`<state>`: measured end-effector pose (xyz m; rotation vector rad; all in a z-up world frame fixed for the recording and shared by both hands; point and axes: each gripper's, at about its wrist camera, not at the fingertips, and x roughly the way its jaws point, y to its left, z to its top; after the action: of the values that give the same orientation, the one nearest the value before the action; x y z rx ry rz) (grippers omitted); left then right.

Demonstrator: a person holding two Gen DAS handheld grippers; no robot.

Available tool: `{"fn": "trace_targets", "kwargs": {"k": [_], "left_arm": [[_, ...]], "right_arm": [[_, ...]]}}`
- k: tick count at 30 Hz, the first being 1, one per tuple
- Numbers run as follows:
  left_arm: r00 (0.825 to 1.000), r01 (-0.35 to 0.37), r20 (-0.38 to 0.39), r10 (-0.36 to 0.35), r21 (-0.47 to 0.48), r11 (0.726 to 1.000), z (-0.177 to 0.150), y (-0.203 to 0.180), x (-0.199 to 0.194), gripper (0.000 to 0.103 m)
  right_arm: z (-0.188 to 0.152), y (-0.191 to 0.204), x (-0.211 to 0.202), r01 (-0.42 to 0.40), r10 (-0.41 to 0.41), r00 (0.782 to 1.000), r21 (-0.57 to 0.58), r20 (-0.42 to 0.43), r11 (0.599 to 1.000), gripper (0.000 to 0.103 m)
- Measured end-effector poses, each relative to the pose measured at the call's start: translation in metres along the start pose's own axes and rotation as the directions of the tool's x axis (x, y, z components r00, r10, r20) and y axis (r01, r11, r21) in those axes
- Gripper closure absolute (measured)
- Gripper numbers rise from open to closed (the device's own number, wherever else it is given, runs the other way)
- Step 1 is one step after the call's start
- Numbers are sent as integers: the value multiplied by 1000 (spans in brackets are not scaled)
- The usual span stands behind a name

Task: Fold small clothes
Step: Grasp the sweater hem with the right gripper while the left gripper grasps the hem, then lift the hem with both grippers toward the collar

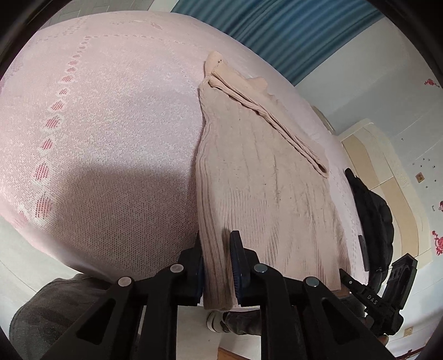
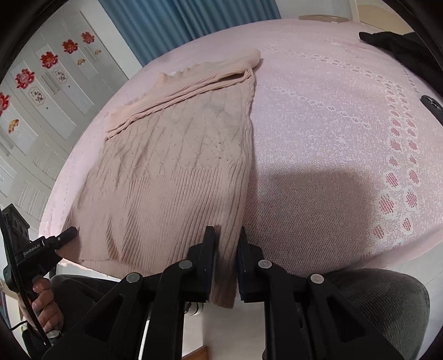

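Note:
A beige-pink knit sweater (image 1: 265, 193) (image 2: 171, 171) lies on the pink bedspread (image 1: 97, 124) (image 2: 332, 138), folded lengthwise with a sleeve (image 1: 265, 110) (image 2: 177, 97) laid slantwise across its upper part. Its ribbed hem hangs over the near edge of the bed. My left gripper (image 1: 217, 243) is shut on the hem's left corner, fabric filling the gap between its pads. My right gripper (image 2: 226, 232) is shut on the hem's right corner in the same way. Each view shows the other gripper at the opposite hem corner: the right gripper (image 1: 354, 265) and the left gripper (image 2: 70, 235).
A black garment (image 1: 371, 210) (image 2: 393, 41) lies on the bed to the right of the sweater. Blue curtains (image 1: 290, 33) (image 2: 166, 25) hang beyond the far side. The person's knees (image 1: 41, 318) (image 2: 382, 304) are against the near bed edge, and a hand (image 2: 44, 304) holds the left gripper's handle.

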<state>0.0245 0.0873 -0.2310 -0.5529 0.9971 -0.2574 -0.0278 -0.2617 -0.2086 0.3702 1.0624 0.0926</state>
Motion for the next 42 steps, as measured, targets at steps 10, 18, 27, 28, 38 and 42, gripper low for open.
{"fn": "trace_targets", "kwargs": {"k": [10,18,27,28,38,42], "left_arm": [[1000,-24,14,23,23,999,-3,-4,-2,88],[1000,-25,17,25,22,999,-5,-6,-2,88],[1000,27,-5,-27,-21,999,-6,1,-3,88],[999,43,-12,-44,-28,999,-6,2,-2,88],[990,102,95,-102,13,995,-5,-8,-24,97],[984,131,123,-127,-25,991,9,-12,-33,97]], "right_arm": [[3,-1,1,-7,7,1000,5,-24,1000,88],[2,-1,0,-37,38,998,12,-47,999,88],[-1,0,-1,-44,44,997,8,-57,999,85],[-1,-1,-1,-46,47,997,10,-57,999,85],[2,2,-13,-131,131,991,-10,1,991,98],[13,-5,-24,-234,232,972,31,42,972,98]]}}
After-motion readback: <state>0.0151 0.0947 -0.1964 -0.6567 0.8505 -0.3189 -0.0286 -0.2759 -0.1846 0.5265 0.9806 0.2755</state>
